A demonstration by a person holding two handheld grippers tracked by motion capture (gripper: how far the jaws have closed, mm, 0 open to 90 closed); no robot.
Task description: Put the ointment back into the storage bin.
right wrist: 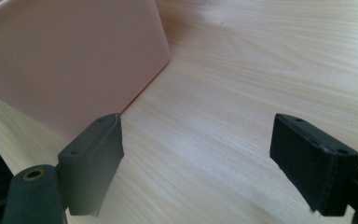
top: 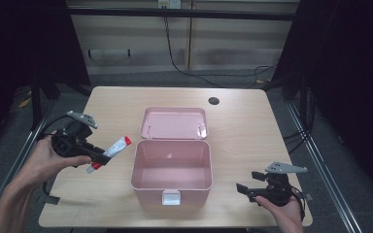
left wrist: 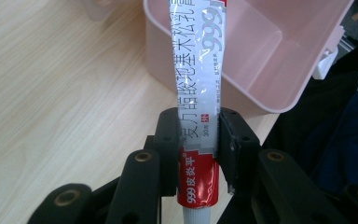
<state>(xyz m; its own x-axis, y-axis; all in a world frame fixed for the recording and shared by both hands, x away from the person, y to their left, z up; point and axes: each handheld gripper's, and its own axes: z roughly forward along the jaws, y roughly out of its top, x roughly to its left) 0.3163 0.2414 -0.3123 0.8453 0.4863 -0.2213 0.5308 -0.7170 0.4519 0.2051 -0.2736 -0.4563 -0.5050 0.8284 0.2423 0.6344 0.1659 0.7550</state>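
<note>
The ointment tube (left wrist: 196, 100) is clamped crosswise between the fingers (left wrist: 168, 149) of the left gripper (top: 98, 157), near its capped end, with the red band and white cap below the grip and the printed silver-white body extending beyond it. In the high view the tube is clear of the worktop (top: 243, 126), held just to the left of the pink box (top: 171, 171) and angled up toward it. The box stands open and shows nothing inside; its hinged lid (top: 174, 123) lies flat behind it and its white latch (top: 171, 197) faces the person. The pick-up step therefore appears complete. Judged from this position, the remaining steps are to carry the tube over the near left wall of the box, lower it inside, release it, and presumably close the lid. The right gripper (top: 249, 190) rests low at the front right of the worktop, well apart from the box, with its fingers (right wrist: 93, 161) spread wide and nothing between them.
</note>
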